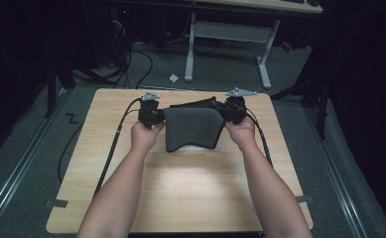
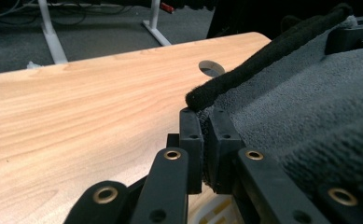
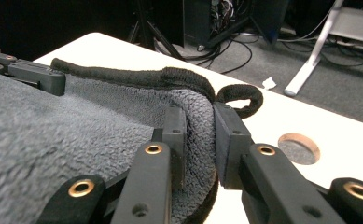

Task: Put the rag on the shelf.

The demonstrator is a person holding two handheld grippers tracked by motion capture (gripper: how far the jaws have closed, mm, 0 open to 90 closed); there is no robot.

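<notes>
The room is left dim, while the counter (image 1: 180, 198) is lit from above, with glare washed across its near middle. In the right gripper view the counter is overexposed; nearby jaws are slightly blurred.

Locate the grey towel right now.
In the high view the towel hangs at the table's far middle, stretched between the left gripper and right gripper, each clamping a corner.

Left gripper (image 1: 151, 115): black body, grey three-cornered plate on top, black cable trailing off.
Right gripper (image 1: 234, 110): black, same grey plate, black cable.
Jaws: matte black blocks on black link arms with brass-ringed holes and small screw holes.
Forearms: bare, no sleeves.
Left hand (image 1: 145, 134): no glove.
Right hand (image 1: 241, 133): no glove.
</notes>
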